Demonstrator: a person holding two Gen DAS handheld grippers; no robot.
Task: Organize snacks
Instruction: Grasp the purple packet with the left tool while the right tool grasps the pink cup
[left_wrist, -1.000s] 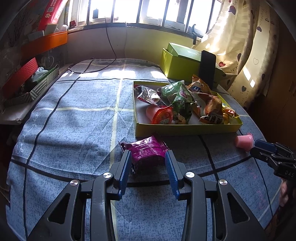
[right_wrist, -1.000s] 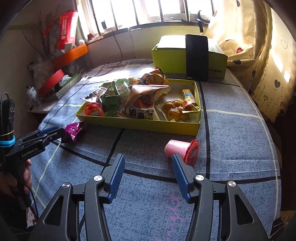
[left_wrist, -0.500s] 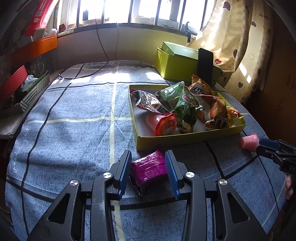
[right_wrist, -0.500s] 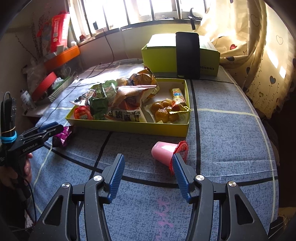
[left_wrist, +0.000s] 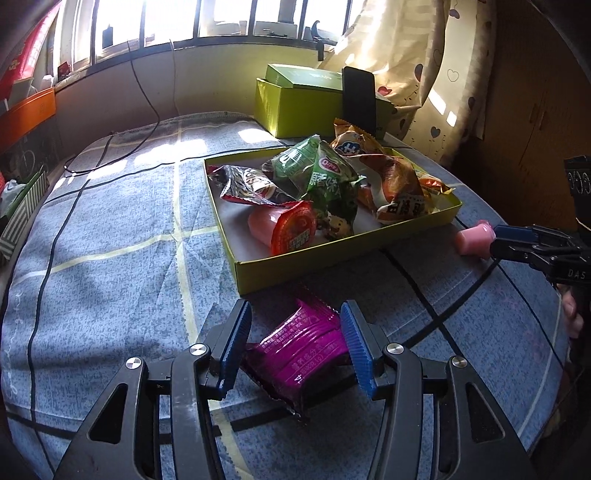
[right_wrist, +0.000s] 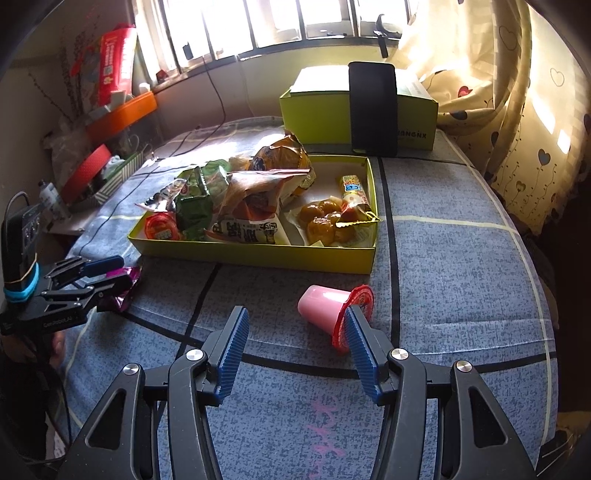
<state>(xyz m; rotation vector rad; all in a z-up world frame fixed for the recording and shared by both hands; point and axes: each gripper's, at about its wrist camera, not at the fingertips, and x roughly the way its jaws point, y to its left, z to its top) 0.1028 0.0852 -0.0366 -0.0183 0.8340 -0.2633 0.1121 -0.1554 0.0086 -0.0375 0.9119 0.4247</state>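
A blue patterned cloth (left_wrist: 110, 229) covers the table, crossed by dark and pale stripes. On it sits a shallow yellow-green tray (left_wrist: 332, 254) already heaped with snack bags and a jelly cup (left_wrist: 284, 230). Behind the tray stands a green box (right_wrist: 325, 110) with a black phone (right_wrist: 373, 107) leaning on it.

Outside the tray lie two strays. A purple snack packet (left_wrist: 306, 350) rests just short of the tray's near wall, between the fingers of the left gripper (left_wrist: 295, 347); its jaws are opening and the pads stand clear of the foil, so the packet is released, not gripped. A pink jelly cup (right_wrist: 328, 312) lies on its side near the tray's front corner, its red lid touching or almost touching the right finger of the right gripper (right_wrist: 295, 343), which is spread wide and empty.

The step in hand looks like gathering these strays into the tray. Done well, the left gripper would re-centre on the packet's body rather than its crinkly edge, and the right would shift so the cup sits squarely between both pads.

The packet's near corner hides behind the left finger. Print on the bags is too small to read.
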